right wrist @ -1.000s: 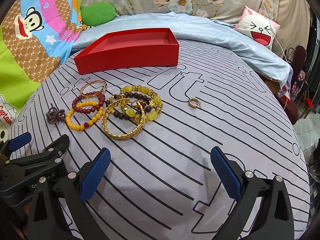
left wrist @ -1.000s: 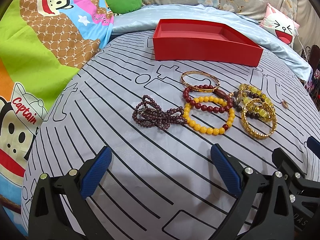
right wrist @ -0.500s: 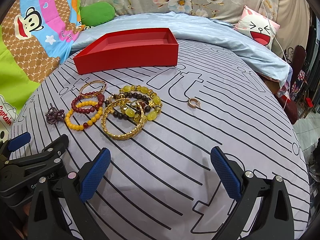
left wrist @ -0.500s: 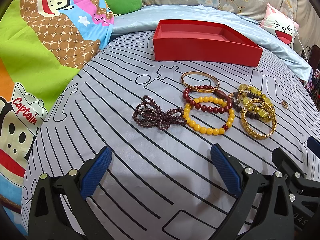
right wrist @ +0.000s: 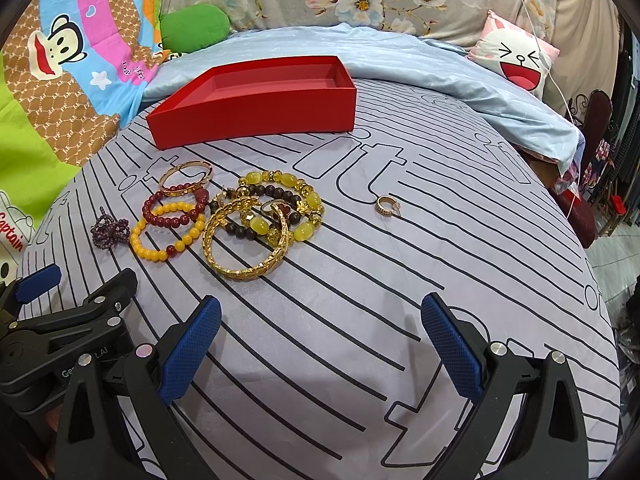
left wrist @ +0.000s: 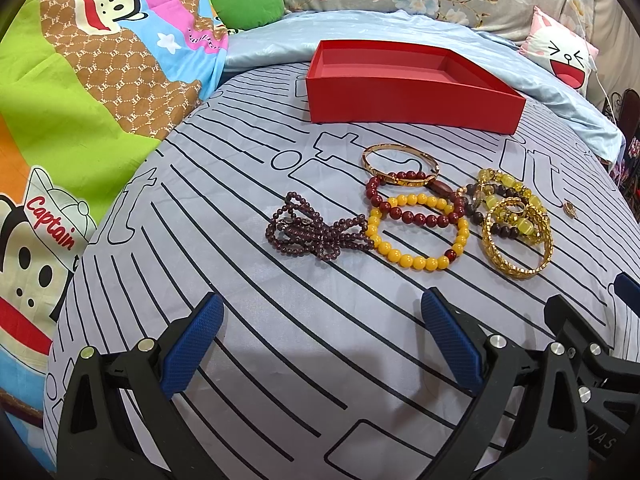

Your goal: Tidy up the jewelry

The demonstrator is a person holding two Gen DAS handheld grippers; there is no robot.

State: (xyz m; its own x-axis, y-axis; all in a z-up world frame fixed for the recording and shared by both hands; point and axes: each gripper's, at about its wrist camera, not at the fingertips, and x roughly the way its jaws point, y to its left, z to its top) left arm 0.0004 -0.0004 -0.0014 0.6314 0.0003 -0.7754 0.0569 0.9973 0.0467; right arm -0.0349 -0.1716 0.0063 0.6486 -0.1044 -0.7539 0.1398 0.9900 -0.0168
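Both grippers, left gripper (left wrist: 320, 336) and right gripper (right wrist: 320, 336), hover spread wide and empty over the striped bedsheet (right wrist: 360, 280). Nothing blocks the one red box (right wrist: 256, 108). One loose ring (right wrist: 386, 205) sits apart from the bracelet pile (right wrist: 224, 216).

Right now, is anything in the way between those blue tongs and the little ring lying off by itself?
Nothing visible. Only bare striped bedsheet lies between the open right tongs and the small gold ring. The bracelet pile sits off to the left, apart from it.
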